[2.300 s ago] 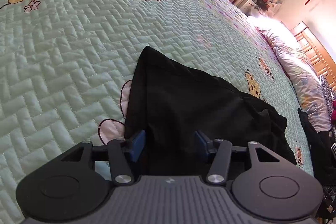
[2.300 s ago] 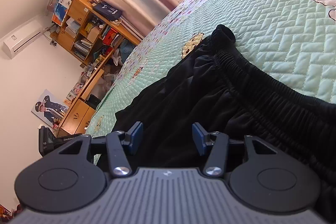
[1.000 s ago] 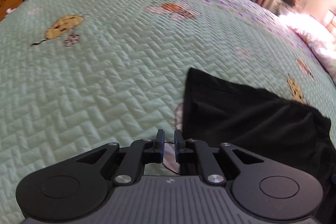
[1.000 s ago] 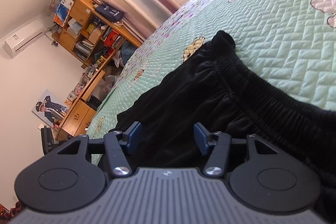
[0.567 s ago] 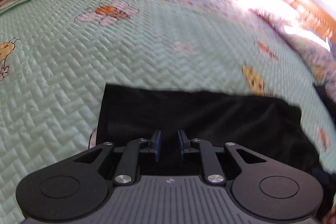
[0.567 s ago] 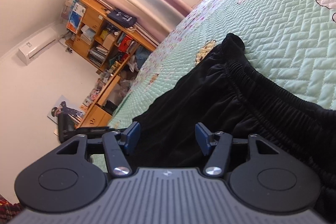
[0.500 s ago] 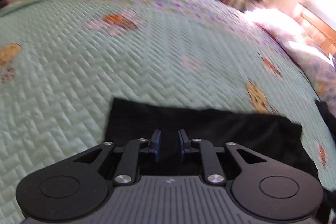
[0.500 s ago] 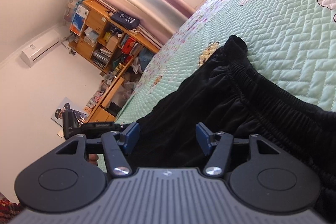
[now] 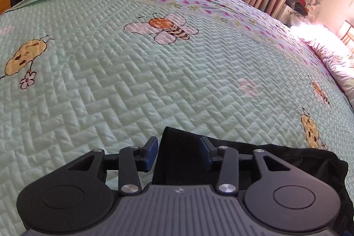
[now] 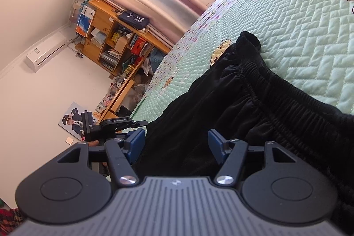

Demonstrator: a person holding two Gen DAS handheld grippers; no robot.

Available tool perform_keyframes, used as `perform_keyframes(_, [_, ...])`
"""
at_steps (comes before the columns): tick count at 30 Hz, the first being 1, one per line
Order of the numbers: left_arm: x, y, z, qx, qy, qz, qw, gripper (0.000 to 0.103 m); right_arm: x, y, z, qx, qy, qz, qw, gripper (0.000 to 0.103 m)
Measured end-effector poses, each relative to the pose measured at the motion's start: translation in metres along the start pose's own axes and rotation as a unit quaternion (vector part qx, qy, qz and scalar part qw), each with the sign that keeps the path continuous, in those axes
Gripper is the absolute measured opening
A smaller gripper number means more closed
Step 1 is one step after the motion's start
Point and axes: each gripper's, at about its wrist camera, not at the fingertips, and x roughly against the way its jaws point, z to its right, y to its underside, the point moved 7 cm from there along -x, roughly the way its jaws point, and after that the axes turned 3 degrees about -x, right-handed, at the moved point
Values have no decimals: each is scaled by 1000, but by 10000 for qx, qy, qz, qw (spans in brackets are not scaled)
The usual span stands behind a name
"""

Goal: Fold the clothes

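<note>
Black garment (image 9: 181, 154) corner lying between opening left gripper (image 9: 178, 153) jaws, unclamped; right gripper (image 10: 176, 145) agape over waistband (image 10: 287, 90) end.

Opening left gripper (image 9: 178, 153) over black garment (image 9: 254, 160) on quilt (image 9: 132, 81)

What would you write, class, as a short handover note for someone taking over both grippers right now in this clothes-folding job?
Left gripper: fingers opening, a corner of the black garment between them, not pinched.
Right gripper: open, over the garment near its elastic waistband, gripping nothing.
The garment lies on the green quilt.
Done: one fold appears laid.
Left: probably further folds and smoothing.
</note>
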Motion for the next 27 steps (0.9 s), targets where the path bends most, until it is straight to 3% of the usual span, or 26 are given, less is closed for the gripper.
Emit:
perform_keyframes(7, [-5, -3, 2, 135, 224, 69, 9996, 50, 1, 2, 0, 2, 19, -2, 10000, 65])
perform_keyframes(27, [-4, -1, 12, -160, 312, -6, 9994, 53, -2, 5, 3, 1, 77, -111, 9999, 65])
